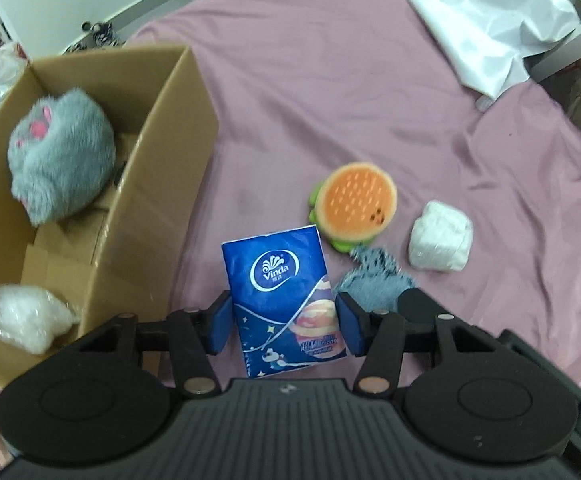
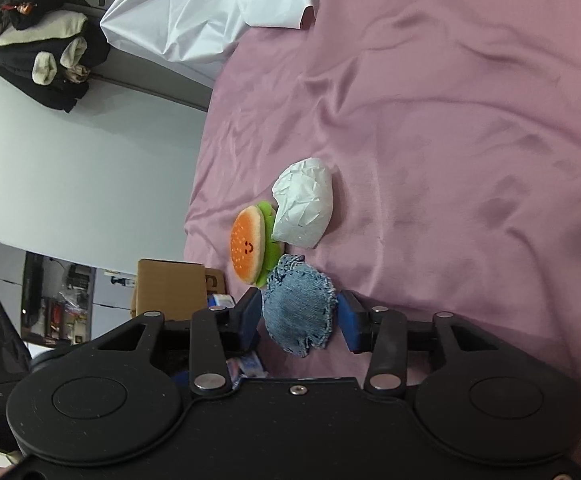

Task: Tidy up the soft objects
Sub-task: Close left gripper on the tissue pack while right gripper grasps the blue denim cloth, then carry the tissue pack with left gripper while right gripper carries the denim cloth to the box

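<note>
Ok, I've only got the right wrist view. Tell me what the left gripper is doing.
Observer: The left gripper has its pads against both sides of a blue Vinda tissue pack.
Operator: Report what's inside the cardboard box.
Observer: The cardboard box holds a grey furry plush with pink paw marks.
Operator: List anything else in there.
Observer: A clear bag of white stuffing lies in the box's near corner.
</note>
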### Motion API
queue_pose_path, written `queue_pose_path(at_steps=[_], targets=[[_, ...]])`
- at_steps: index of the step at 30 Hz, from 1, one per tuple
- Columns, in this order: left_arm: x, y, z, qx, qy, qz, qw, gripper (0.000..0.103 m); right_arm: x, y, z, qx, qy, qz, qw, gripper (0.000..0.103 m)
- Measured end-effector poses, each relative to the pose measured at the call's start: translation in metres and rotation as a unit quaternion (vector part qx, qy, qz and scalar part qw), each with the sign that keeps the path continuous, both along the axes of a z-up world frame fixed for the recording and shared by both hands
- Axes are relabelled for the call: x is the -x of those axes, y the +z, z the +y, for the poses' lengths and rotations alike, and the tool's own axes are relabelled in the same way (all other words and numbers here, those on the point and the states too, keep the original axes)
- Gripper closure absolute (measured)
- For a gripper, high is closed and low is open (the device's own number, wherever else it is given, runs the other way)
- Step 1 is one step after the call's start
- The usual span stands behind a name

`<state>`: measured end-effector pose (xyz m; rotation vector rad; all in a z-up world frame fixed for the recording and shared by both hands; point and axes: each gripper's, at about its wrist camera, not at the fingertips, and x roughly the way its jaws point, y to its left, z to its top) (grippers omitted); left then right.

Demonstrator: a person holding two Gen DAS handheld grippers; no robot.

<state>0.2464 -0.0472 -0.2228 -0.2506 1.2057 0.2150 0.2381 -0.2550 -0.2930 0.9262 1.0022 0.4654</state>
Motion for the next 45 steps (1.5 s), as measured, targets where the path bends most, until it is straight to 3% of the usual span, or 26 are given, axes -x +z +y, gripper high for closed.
queue_pose_path(at_steps=[3, 5, 6, 7, 12, 27, 45], targets=[[-0.002, 0.005, 0.002, 0.002, -0.001, -0.007, 1.0000, 0.050, -0.001, -0.001, 0.003, 0.001, 0.002, -0.007, 1.000, 0.061], [-0.002, 0.008, 0.003, 0.004, -0.001, -0.010, 0.9999, 0.050, 0.000, 0.000, 0.005, 0.010, 0.004, -0.013, 1.000, 0.069], [-0.002, 0.011, 0.005, 0.005, -0.002, -0.011, 0.9999, 0.050, 0.000, 0.001, 0.006, 0.022, 0.004, -0.014, 1.000, 0.081], [-0.001, 0.013, 0.005, 0.005, -0.004, -0.014, 0.9999, 0.050, 0.000, 0.001, 0.006, 0.031, 0.003, -0.014, 0.999, 0.085], [0.003, 0.024, 0.007, -0.001, -0.013, -0.027, 0.9996, 0.050, 0.007, 0.015, 0.009, 0.060, 0.008, -0.040, 0.997, 0.092], [0.018, 0.080, 0.036, 0.008, -0.024, -0.090, 0.9956, 0.050, 0.017, 0.062, 0.012, 0.084, -0.018, -0.113, 0.990, 0.093], [0.043, 0.096, 0.089, 0.019, -0.026, -0.118, 0.9924, 0.049, 0.034, 0.104, 0.041, 0.085, -0.034, -0.205, 0.974, 0.093]])
